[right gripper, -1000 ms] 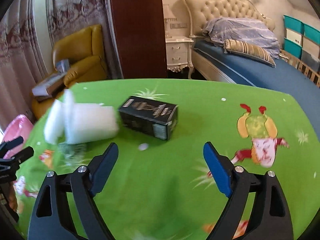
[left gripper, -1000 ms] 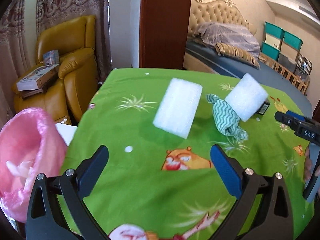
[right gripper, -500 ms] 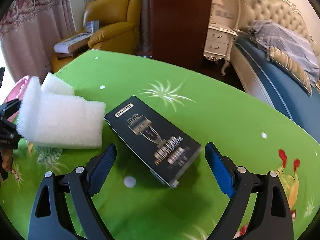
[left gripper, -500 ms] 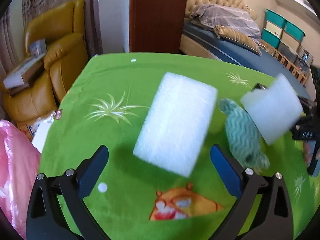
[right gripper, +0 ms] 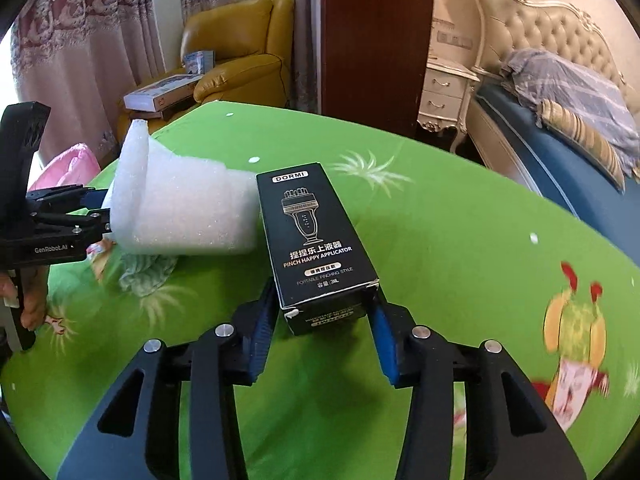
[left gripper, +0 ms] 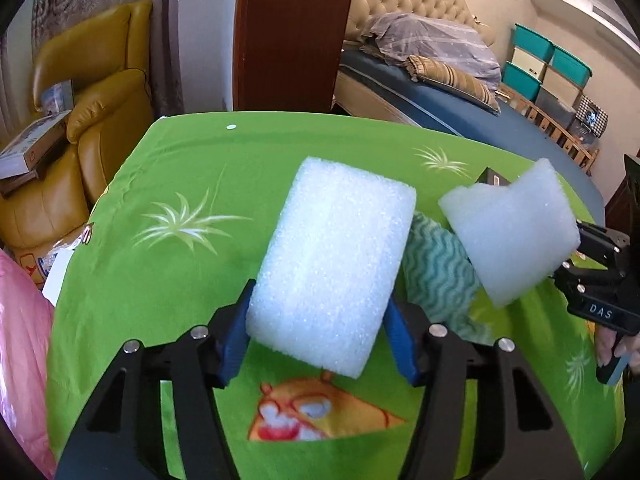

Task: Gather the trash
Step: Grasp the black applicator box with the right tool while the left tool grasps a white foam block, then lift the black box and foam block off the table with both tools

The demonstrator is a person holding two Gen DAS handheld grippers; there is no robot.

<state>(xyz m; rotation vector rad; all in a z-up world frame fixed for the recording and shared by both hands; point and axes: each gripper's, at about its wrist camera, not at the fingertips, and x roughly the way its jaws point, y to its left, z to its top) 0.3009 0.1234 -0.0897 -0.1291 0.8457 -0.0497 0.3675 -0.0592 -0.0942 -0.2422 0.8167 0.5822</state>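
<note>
A white foam block [left gripper: 332, 264] lies on the green tablecloth [left gripper: 180, 184], its near end between the blue pads of my left gripper [left gripper: 318, 320]. The jaws are closing and the pads touch both sides of the block. To its right lies a second foam block [left gripper: 516, 236], partly over a teal wavy cloth [left gripper: 440, 268]. In the right wrist view a black DORMI box [right gripper: 316, 240] lies lengthwise. My right gripper [right gripper: 324, 312] is closing on its near end, with the pads against both sides. The second foam block [right gripper: 188, 212] touches the box's left side.
A pink bag [left gripper: 20, 340] hangs off the table's left edge. Beyond the table stand a yellow armchair [left gripper: 104, 80] with flat boxes on it, a brown door panel [left gripper: 292, 32] and a bed [right gripper: 560, 128]. A person's hand [left gripper: 612, 344] shows at the right.
Both grippers moved up to their objects and their jaws came together: the left around the foam block, the right around the black box, which now lies lengthwise in view.
</note>
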